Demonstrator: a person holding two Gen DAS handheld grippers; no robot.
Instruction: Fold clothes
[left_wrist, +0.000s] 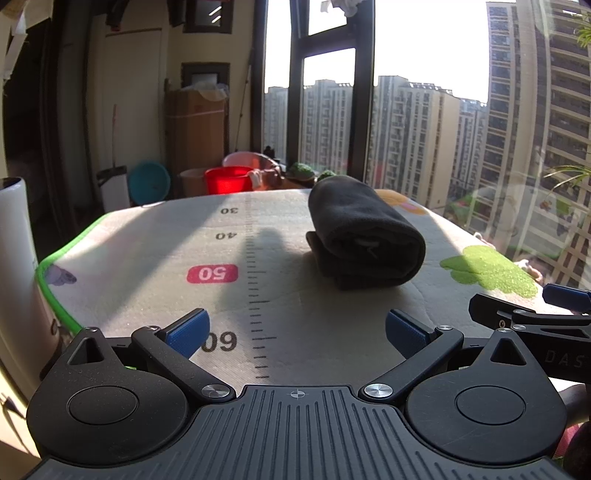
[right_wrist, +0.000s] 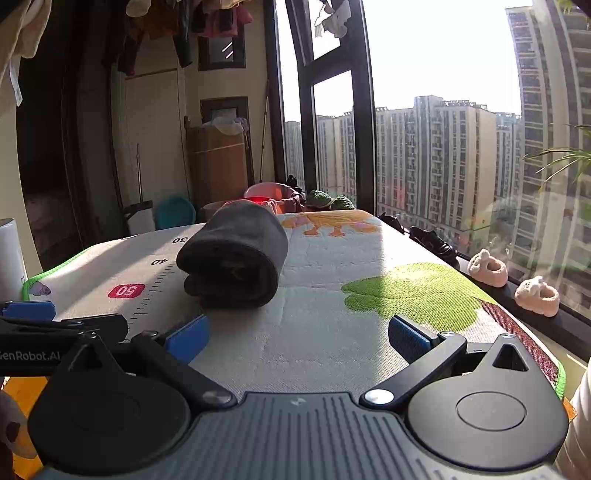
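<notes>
The counter (left_wrist: 147, 251) wears a printed mat with a ruler strip down its length, and every place below is given from that strip's red 50 mark (left_wrist: 212, 274). The garment (left_wrist: 365, 236), a dark bundle already folded over on itself into a thick roll, lies on the mat just to the right of the 50 and a little beyond it, towards the window; its rounded fold faces the cameras (the layers beneath look uneven, so the fold may want tidying). It sits there alone, touched by nothing, which suggests the folding is done or nearly so.

The left tongs (left_wrist: 297, 330) hover nearer the viewer than the 50, close by the 60, spread wide and empty. The right tongs (right_wrist: 299, 334) hang to the right of the 50, also nearer the viewer, likewise released with nothing between the pads. The garment lies ahead of both, clear of them: right of centre for the left tongs, left of centre for the right.
</notes>
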